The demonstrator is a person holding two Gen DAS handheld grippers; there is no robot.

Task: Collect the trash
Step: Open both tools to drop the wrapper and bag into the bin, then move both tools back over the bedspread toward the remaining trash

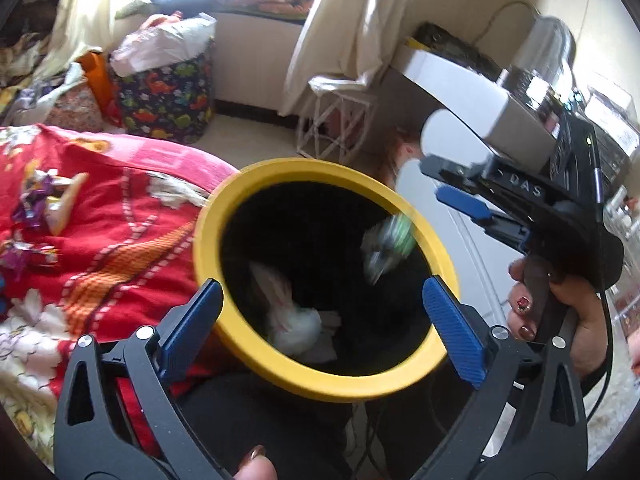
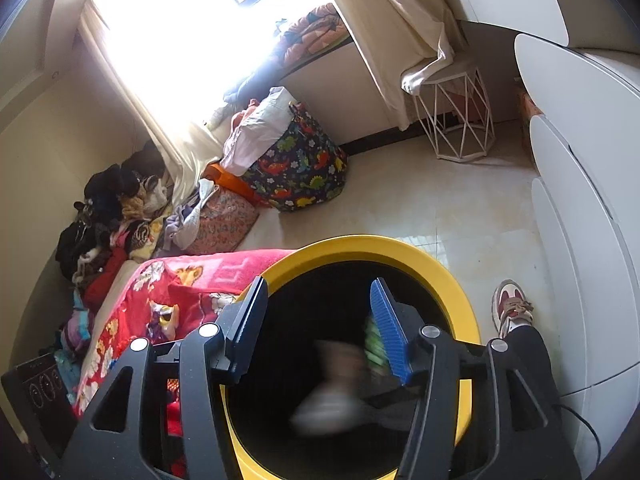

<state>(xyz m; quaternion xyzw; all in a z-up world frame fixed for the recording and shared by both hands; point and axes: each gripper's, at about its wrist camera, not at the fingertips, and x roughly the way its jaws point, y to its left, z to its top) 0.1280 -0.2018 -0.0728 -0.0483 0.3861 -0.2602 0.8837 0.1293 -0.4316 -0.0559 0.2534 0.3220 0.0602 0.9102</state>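
Note:
A black bin with a yellow rim (image 1: 320,384) stands tilted beside the bed, right under both grippers. My left gripper (image 1: 322,292) is open wide over the bin's mouth, with nothing between its blue pads. A blurred green-and-silver wrapper (image 1: 386,248) is in mid-air inside the bin, just below my right gripper (image 1: 444,184), which a hand holds. Crumpled white tissue (image 1: 296,320) lies at the bottom. In the right wrist view my right gripper (image 2: 319,292) is open above the bin rim (image 2: 400,248); the green wrapper (image 2: 372,344) is blurred beside its blue pad, and a white blur (image 2: 332,392) shows below.
A red flowered blanket (image 1: 100,220) covers the bed at left, with purple wrappers (image 1: 32,204) on it. A dinosaur-print basket (image 2: 300,168) and a white wire stool (image 2: 456,120) stand on the floor by the window. White cabinets (image 2: 580,160) run along the right. A person's shoe (image 2: 512,308) is beside the bin.

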